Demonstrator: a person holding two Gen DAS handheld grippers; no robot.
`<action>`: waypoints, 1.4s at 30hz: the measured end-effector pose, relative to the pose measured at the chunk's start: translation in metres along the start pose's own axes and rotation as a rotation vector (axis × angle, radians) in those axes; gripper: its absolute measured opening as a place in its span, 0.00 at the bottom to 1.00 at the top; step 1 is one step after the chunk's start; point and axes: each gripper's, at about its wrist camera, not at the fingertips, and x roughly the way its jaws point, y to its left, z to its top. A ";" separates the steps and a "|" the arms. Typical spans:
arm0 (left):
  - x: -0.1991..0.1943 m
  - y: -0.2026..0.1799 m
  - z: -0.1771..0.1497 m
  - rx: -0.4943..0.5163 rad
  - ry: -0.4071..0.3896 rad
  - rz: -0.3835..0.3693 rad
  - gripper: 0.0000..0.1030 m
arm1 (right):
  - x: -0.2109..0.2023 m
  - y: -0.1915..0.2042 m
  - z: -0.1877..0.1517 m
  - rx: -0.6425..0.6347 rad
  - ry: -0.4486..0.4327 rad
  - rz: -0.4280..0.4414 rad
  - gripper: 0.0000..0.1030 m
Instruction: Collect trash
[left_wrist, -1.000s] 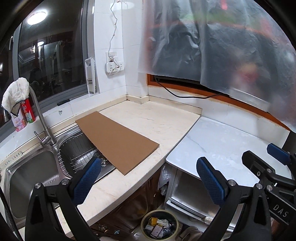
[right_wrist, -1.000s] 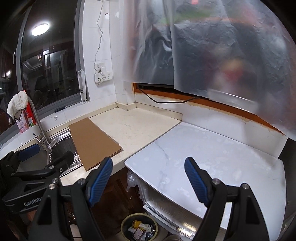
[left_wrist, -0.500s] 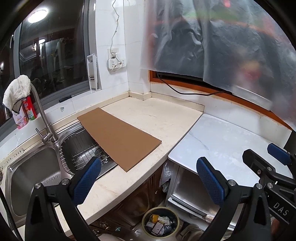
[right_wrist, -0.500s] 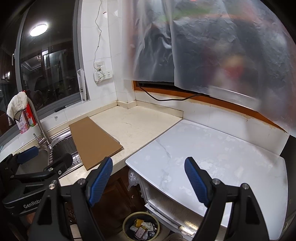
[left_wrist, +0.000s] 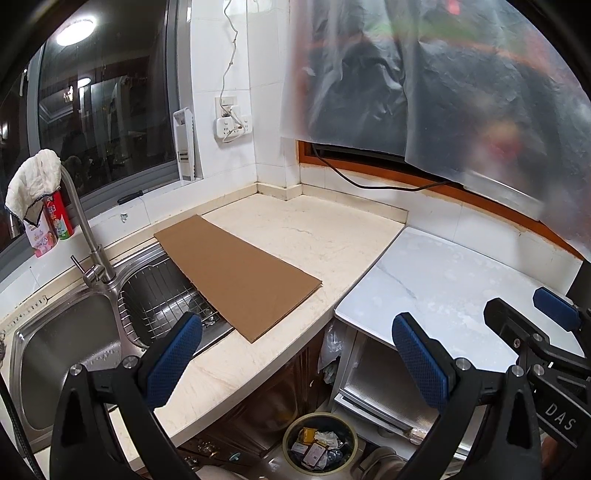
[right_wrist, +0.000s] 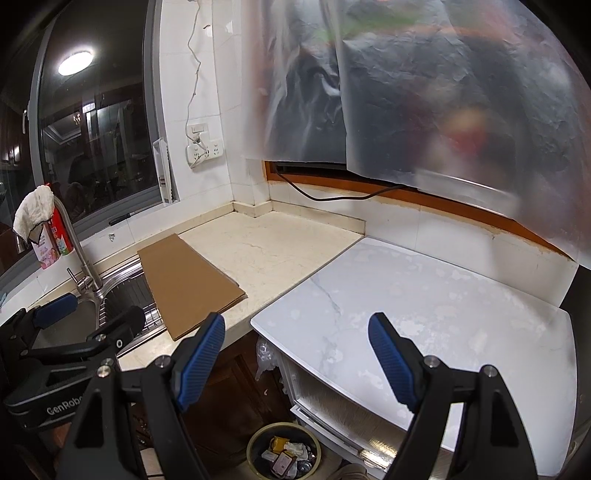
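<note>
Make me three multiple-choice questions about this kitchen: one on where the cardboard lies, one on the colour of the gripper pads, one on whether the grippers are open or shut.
1. Where does the cardboard sheet lie?
A. Inside the trash bin
B. On the beige counter, one end over the sink
C. On the white marble slab

2. What colour are the pads of the left gripper?
A. Blue
B. Red
C. Yellow

3. What state is the right gripper in?
A. Shut on a wrapper
B. Shut on the cardboard
C. Open, holding nothing

Answers:
1 B: the sheet rests flat on the beige counter with its near left edge hanging over the sink rack.
2 A: both textured pads show blue in the left wrist view.
3 C: its fingers stand wide apart with only the white marble slab and the trash bin seen between them.
</note>
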 end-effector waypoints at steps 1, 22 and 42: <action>0.000 0.000 0.000 -0.001 0.001 -0.002 0.99 | 0.000 0.000 0.000 0.000 0.000 -0.001 0.78; -0.001 0.001 -0.001 -0.002 0.009 -0.004 0.98 | -0.002 0.001 -0.002 0.006 -0.002 0.001 0.78; 0.001 0.006 -0.006 0.007 0.021 -0.009 0.97 | -0.003 0.004 -0.005 0.012 0.001 -0.002 0.78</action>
